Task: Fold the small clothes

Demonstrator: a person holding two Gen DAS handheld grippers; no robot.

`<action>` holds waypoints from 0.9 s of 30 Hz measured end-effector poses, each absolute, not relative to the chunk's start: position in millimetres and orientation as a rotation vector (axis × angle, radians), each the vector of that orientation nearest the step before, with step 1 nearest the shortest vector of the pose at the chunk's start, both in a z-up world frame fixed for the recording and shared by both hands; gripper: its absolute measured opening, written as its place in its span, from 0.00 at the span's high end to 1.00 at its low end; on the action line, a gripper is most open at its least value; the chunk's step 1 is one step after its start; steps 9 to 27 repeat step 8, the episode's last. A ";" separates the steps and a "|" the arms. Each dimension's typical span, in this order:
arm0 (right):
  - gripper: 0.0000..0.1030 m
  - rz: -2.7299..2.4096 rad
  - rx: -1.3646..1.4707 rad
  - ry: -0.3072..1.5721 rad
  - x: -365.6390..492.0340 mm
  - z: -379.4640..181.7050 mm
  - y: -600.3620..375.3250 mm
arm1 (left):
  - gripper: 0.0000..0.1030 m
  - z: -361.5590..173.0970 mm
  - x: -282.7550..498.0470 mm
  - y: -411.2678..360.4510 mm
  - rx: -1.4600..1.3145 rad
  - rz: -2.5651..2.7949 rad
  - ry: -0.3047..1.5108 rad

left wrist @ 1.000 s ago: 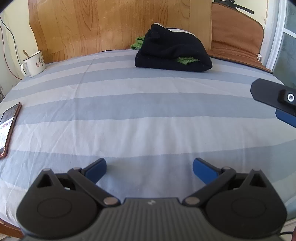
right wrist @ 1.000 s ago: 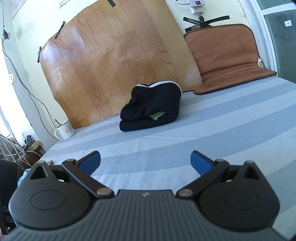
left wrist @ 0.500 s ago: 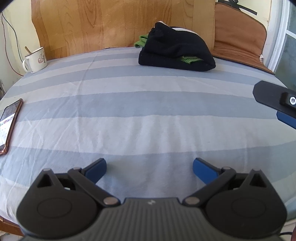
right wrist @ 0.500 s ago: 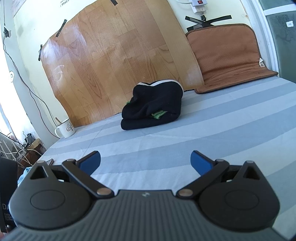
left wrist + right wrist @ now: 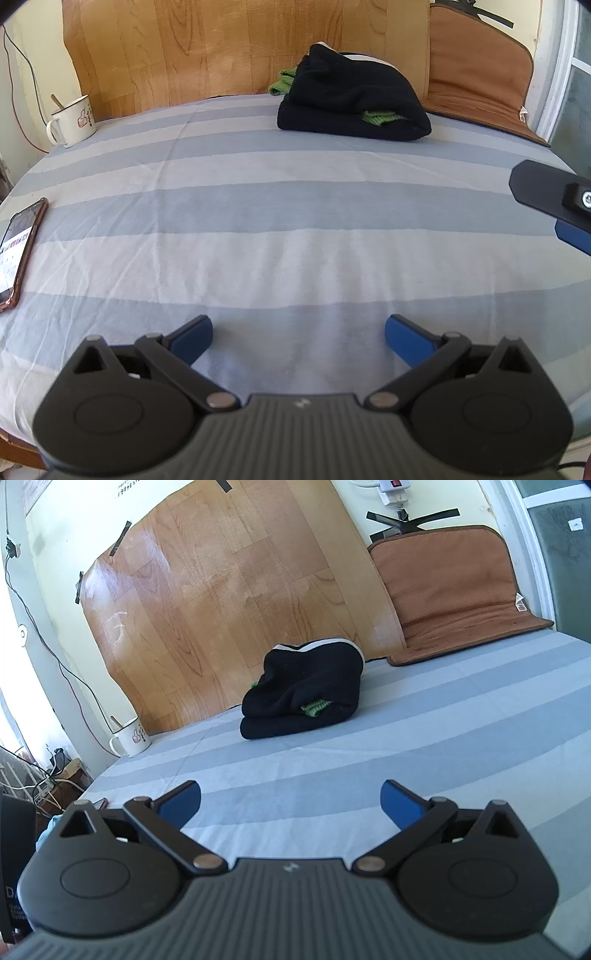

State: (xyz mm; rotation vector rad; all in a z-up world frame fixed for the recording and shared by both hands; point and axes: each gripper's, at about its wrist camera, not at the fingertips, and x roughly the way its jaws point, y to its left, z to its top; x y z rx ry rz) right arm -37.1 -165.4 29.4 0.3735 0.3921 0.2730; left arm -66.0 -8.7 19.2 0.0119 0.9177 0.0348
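Observation:
A pile of folded black clothes (image 5: 351,99) with a green knitted piece (image 5: 380,117) tucked in it lies at the far side of the blue-and-white striped bed sheet (image 5: 258,221). It also shows in the right wrist view (image 5: 306,698). My left gripper (image 5: 298,332) is open and empty, low over the near part of the sheet. My right gripper (image 5: 290,799) is open and empty too, hovering over the sheet short of the pile. Part of the right gripper shows at the right edge of the left wrist view (image 5: 554,199).
A white mug (image 5: 74,120) stands at the far left corner of the bed. A phone (image 5: 18,251) lies at the left edge. A wooden board (image 5: 229,602) and a brown cushion (image 5: 454,590) lean against the wall behind the bed.
The left wrist view has shifted a little, so the pile sits slightly further right and higher. Both grippers stay open and empty.

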 end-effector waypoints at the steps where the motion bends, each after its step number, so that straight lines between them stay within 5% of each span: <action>1: 0.00 0.273 0.373 0.392 -37.0 29.4 -165.5 | 0.00 19.5 -66.2 -8.8 0.013 0.037 0.914; 27: 0.00 0.265 0.359 0.384 -35.6 31.6 -167.0 | 0.00 25.5 -62.7 -9.2 0.035 0.027 0.884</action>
